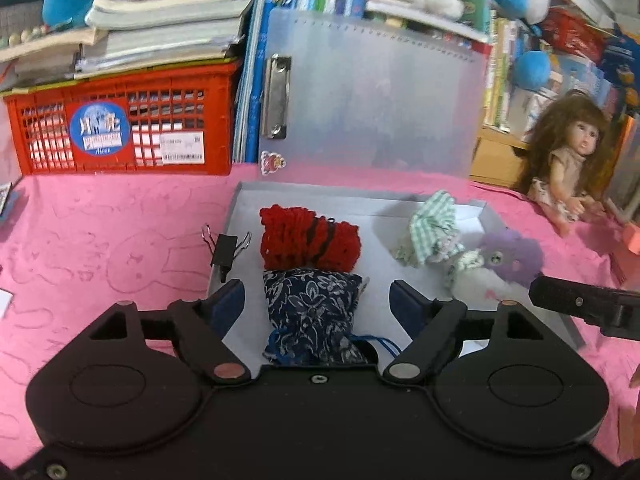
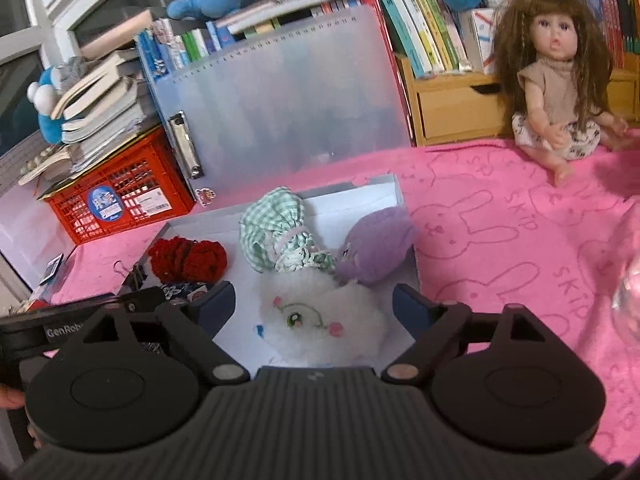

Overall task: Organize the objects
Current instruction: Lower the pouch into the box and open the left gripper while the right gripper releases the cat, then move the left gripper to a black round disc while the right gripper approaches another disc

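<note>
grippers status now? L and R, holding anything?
Left gripper: open, pads clear of the blue pouch lying between them in the box.
Right gripper: open, holding nothing; white plush lies below, untouched.

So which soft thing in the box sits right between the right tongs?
The white fluffy toy, with an embroidered face; the purple plush and green checked cloth lie further back.

Red knit bundle [image 1: 310, 240], blue floral pouch [image 1: 312, 312] (touching) — both lying in the tray [image 1: 248, 200].
</note>
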### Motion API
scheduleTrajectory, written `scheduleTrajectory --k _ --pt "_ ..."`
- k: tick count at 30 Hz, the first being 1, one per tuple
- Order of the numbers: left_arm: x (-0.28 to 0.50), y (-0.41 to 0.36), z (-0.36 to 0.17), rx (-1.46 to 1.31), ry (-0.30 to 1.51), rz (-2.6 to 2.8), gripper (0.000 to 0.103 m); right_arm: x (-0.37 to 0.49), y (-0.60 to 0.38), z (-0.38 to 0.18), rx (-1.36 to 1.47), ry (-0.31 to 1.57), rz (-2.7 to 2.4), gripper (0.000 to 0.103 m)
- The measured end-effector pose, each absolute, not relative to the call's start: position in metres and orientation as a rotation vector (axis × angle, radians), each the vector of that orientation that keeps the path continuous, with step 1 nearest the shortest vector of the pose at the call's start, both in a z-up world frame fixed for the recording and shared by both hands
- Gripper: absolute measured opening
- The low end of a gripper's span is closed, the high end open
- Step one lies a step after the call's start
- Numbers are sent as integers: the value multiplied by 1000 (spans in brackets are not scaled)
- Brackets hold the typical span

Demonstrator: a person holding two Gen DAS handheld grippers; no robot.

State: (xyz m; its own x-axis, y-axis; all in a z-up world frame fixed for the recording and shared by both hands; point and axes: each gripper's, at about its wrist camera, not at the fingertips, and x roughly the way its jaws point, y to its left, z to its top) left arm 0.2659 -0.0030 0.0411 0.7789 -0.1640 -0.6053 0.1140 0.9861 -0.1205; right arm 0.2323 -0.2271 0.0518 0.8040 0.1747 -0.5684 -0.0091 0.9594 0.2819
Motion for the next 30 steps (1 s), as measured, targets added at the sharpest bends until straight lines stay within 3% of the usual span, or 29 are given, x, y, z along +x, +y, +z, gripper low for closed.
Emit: scheduleTrajectory --k 17,30 --pt "134 20 57 -10 586 -266 83 122 -203 74 101 531 215 97" --pt "68 52 35 -19 602 -244 83 73 -179 50 -5 586 260 98"
